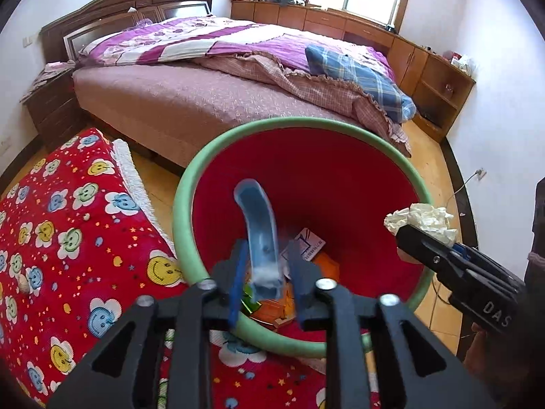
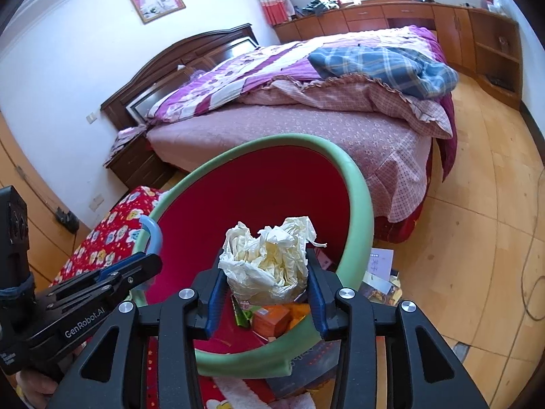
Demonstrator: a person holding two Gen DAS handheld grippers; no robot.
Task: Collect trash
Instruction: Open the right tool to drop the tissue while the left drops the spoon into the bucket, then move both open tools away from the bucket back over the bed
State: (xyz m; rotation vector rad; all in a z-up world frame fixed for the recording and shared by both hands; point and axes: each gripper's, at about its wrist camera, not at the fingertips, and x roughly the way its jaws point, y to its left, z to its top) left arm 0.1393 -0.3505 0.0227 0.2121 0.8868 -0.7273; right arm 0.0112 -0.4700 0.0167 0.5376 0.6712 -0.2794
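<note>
Left wrist view: the left gripper (image 1: 264,272) hangs over the red bin with a green rim (image 1: 180,204), jaws parted around a curved pale-blue plastic strip (image 1: 259,225) that looks loose between the pads, blurred. Wrappers lie at the bottom.

Right wrist view: the right gripper (image 2: 265,286) clamps a crumpled cream paper wad (image 2: 269,259) above the same bin's open mouth, bed (image 2: 306,129) behind.

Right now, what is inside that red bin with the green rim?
Inside the red bin with the green rim: an orange box, green wrapper and printed card. The hand-held grippers cover the rest.
</note>
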